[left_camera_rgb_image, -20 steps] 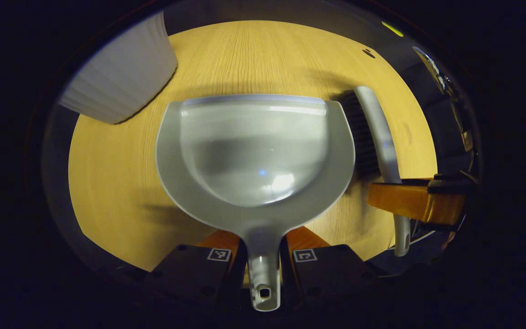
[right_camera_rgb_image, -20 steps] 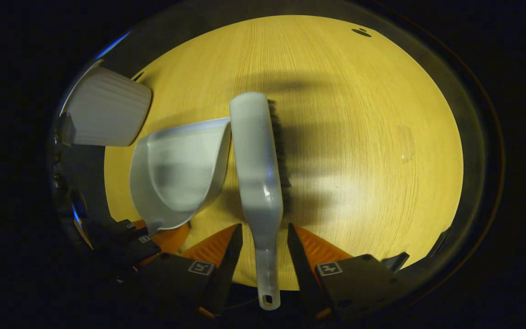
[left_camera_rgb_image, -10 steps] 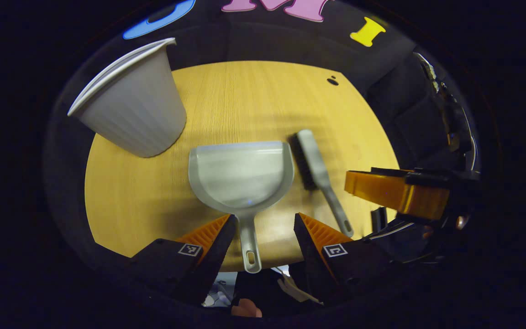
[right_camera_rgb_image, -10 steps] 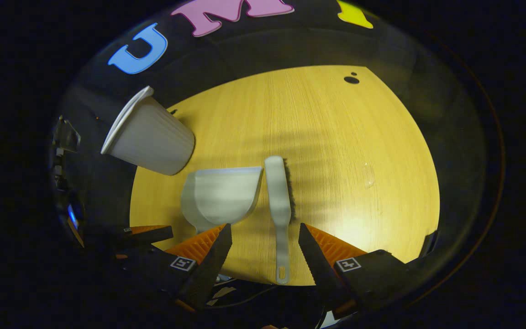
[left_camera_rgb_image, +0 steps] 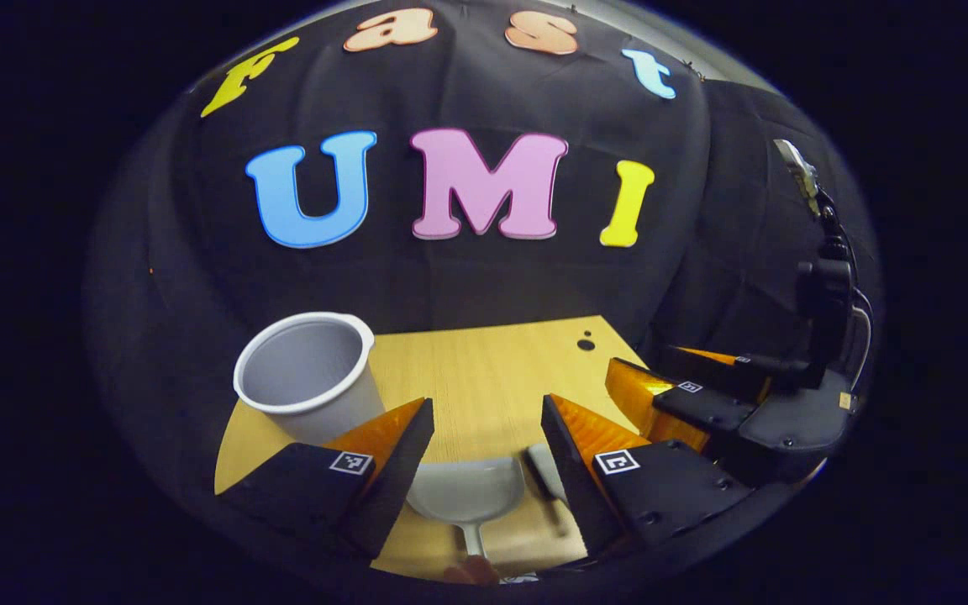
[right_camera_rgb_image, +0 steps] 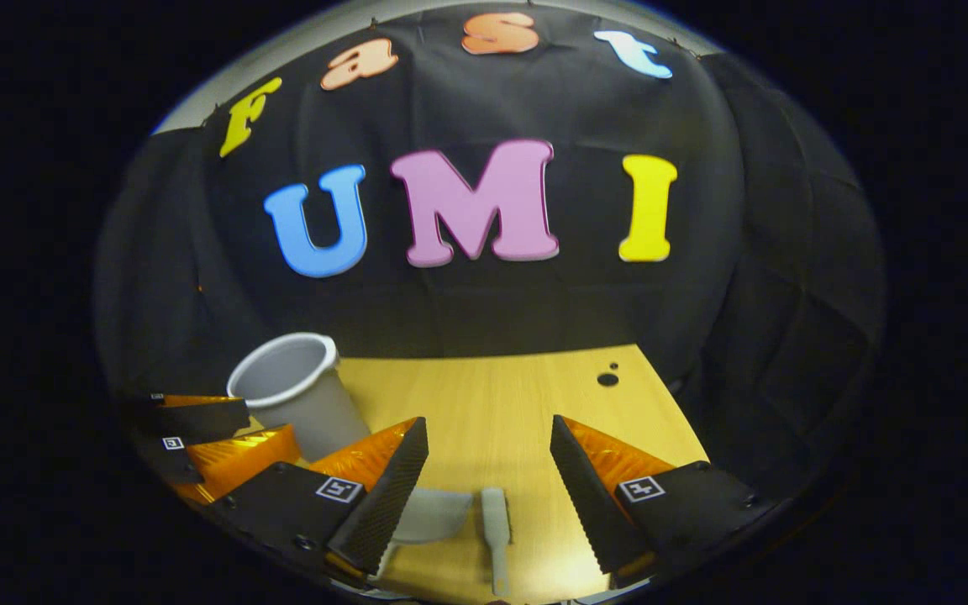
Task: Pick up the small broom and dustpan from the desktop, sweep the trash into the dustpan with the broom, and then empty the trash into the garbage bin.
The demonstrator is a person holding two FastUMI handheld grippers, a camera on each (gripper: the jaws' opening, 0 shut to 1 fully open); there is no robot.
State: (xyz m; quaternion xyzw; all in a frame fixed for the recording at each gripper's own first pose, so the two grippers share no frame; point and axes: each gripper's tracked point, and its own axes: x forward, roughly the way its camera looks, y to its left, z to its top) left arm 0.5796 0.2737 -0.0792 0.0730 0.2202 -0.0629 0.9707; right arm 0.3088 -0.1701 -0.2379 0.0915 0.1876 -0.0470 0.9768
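We see the wooden desktop (left_camera_rgb_image: 484,370) as the largest surface, its far edge meeting the black cloth wall (left_camera_rgb_image: 484,277); in the right gripper view the same desktop (right_camera_rgb_image: 501,395) carries two small dark holes (right_camera_rgb_image: 607,379) near its far right corner.

On the far left part of the desktop stands the garbage bin (left_camera_rgb_image: 309,378), a pale ribbed tub, upright with its mouth open upward; in the right gripper view the garbage bin (right_camera_rgb_image: 292,393) appears left of centre.

The dustpan (left_camera_rgb_image: 467,494) lies flat on the near part of the desktop, pan toward the wall and handle toward us, seen between the fingers of the left gripper (left_camera_rgb_image: 488,412). We observe this gripper's jaws spread wide, clear of the dustpan and gripping nothing.

The small broom (right_camera_rgb_image: 496,525) lies just beside the dustpan (right_camera_rgb_image: 434,514) on its right, handle toward us, between the fingers of the right gripper (right_camera_rgb_image: 490,428). Its jaws are likewise spread and empty. The broom's head (left_camera_rgb_image: 541,466) shows partly behind a finger in the left gripper view; whether broom and dustpan touch we cannot tell.

Each gripper appears in the other's view: the right gripper (left_camera_rgb_image: 660,382) at the right edge, the left gripper (right_camera_rgb_image: 198,433) at the left edge near the bin.
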